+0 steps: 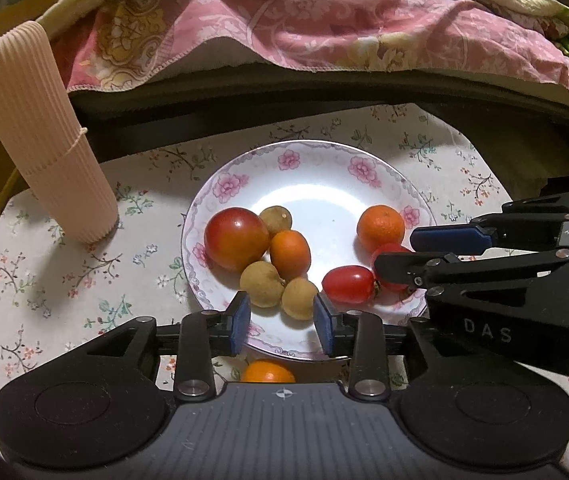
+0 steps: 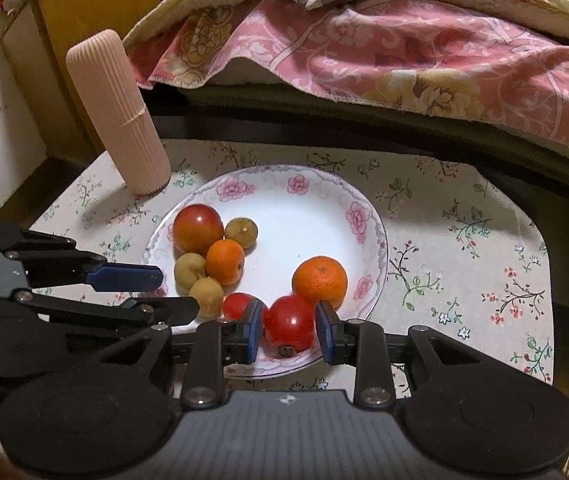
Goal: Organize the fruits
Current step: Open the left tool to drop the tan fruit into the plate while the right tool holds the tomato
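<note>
Right gripper clamps a red tomato low over the plate near rim. Left gripper part-open, empty, beside 2 longans. Best to release gently; fruit may roll.

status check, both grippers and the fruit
Left hand-held gripper open, empty, over plate rim. Right hand-held gripper shut on red tomato. Orange close behind.

On the flowered plate, a large red tomato touches a small orange and three tan longans on its left side; a mandarin and two red cherry tomatoes lie right. Another orange sits just off its near rim.
</note>
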Motion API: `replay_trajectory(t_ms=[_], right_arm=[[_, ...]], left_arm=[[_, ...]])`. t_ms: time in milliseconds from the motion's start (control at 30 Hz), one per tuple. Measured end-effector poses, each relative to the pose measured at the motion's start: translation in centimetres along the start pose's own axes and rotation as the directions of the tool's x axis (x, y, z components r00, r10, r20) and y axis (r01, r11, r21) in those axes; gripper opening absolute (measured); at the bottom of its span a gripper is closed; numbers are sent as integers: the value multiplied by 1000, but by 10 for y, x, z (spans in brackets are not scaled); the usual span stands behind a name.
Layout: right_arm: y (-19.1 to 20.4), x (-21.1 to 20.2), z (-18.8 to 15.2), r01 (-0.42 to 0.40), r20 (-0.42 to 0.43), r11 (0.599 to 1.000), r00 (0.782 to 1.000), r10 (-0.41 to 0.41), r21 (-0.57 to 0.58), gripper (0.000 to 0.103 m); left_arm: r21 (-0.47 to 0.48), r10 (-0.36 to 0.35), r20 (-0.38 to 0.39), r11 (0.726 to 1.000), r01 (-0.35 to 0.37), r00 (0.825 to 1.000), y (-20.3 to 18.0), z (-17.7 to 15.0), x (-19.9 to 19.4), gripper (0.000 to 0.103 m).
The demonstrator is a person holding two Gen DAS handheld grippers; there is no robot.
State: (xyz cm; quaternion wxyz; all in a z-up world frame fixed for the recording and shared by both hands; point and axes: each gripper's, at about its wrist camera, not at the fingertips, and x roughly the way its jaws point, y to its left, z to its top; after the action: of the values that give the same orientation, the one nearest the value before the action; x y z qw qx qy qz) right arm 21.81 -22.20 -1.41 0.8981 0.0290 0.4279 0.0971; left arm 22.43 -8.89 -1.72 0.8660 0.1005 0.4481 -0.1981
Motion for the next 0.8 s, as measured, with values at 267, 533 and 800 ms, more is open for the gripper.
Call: replay_trajectory(t_ms=[267,533,800], right_arm=[[-3,-6,1,-4,23,1000,1000,3,18,32],[-3,-20,0,-17,48,1000,999,16,26,32],[10,-41,-19,-63,13,998,998,63,-16,32]], left_arm=[[7,-5,21,1000,4,1000,1,1,-9,54],[35,-8,27,999,7,1000,1,-6,-21,61],[83,-1,-28,997,4,1000,10,-36,-32,69]])
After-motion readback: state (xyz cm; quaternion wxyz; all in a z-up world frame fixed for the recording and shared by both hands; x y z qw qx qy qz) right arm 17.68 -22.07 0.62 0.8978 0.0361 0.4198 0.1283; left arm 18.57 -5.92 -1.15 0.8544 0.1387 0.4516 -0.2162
